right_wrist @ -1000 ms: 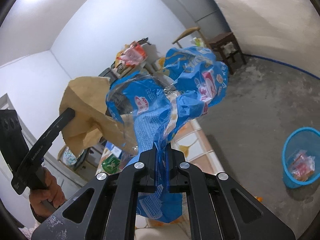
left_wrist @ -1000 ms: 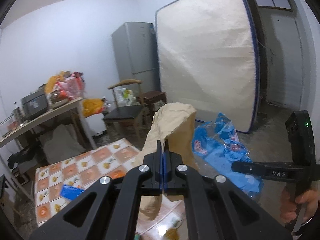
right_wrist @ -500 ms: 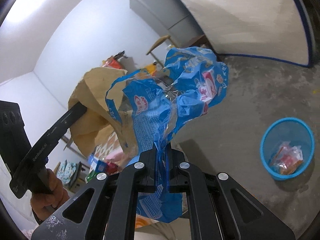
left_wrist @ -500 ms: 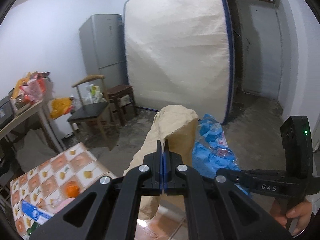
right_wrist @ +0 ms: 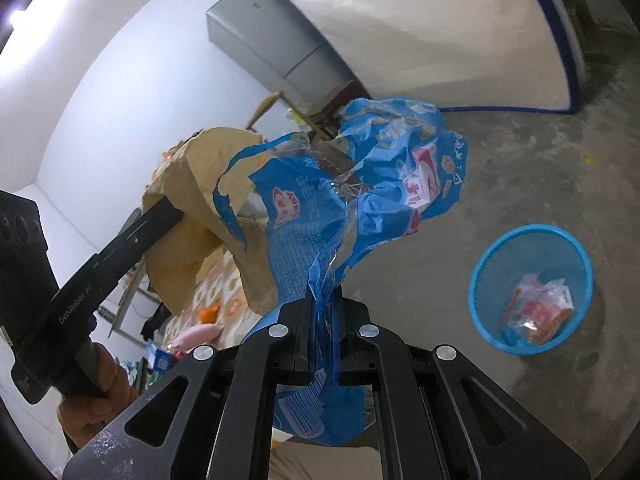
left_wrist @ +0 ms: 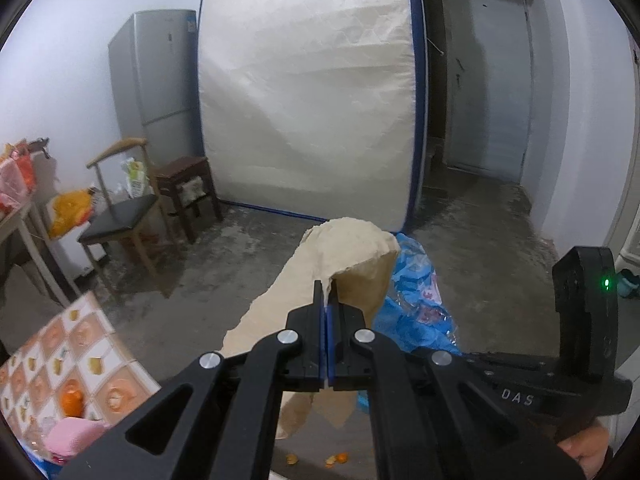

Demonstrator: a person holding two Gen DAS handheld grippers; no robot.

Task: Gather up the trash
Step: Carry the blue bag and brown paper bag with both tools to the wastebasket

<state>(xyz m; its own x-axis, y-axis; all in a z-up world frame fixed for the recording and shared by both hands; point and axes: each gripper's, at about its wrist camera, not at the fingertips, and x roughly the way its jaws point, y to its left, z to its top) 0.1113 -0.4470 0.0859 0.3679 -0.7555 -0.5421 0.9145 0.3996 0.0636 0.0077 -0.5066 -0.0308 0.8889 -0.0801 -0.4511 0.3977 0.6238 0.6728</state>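
The left tool (left_wrist: 327, 292) is clenched on a brown paper bag (left_wrist: 344, 252). The bag sticks up from the tool in the middle of the left view. The right tool (right_wrist: 322, 300) is clenched on a crinkly blue wrapper (right_wrist: 360, 184), which fills the middle of the right view.

Only the right view shows the blue bin (right_wrist: 530, 288). It sits on the gray floor (right_wrist: 540, 168) at the lower right of the frame, well apart from the wrapper. Some red and white trash (right_wrist: 538, 312) lies inside it.

Only the left view shows the door (left_wrist: 496, 96) at the upper right and the chair (left_wrist: 120, 216) with the dark stool (left_wrist: 184, 188) beside it at the left. Bits of orange peel (left_wrist: 336, 458) lie on the floor at the bottom.

Both views show the big white mattress (left_wrist: 308, 92) leaning by the gray fridge (left_wrist: 156, 80). Both show the desk (left_wrist: 76, 344) with its orange squares. In the left view it is at the lower left, with an orange (left_wrist: 72, 398) and something pink (left_wrist: 74, 436) on it.

Each view also shows the other tool. The left view has a hand (left_wrist: 586, 450) at the lower right. The right view has a hand (right_wrist: 100, 396) at the lower left.
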